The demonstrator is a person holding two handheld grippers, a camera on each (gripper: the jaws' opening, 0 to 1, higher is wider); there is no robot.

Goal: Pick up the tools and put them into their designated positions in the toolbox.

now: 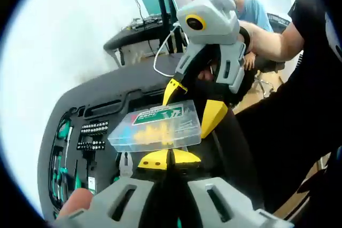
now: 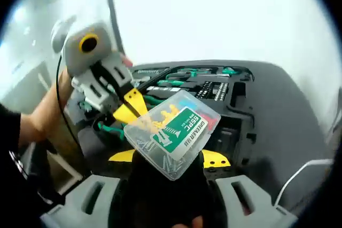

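Right tool (image 2: pixel 170 158), yellow tips, clamped on the near end of a clear plastic screw box with a green-and-white label (image 2: pixel 172 134); box held in the air, tilted, above the open case. Left tool (image 1: pixel 170 159) also has its yellow tips at the box's lower edge (image 1: pixel 156 127) and seems to pinch it there, though the contact is partly hidden. In the left gripper view the right tool (image 1: pixel 189 105) comes in from above with one yellow tip on each side of the box's far end.

Judgement: this is a two-handed carry of the box toward its slot. To do it well, level the box before lowering, keep both grips steady so it does not twist, and let one tool go only once the box sits in its recess. Which recess is meant I cannot tell.

Contents: the box holds yellow plugs, grey screws and some red and blue pieces, loose and heaped to the low side. The black moulded toolbox (image 2: pixel 243 132) lies open on the dark grey worktop (image 2: pixel 299 126); it holds green-handled screwdrivers (image 1: pixel 63 132) and rows of bits (image 1: pixel 92 135) in their slots
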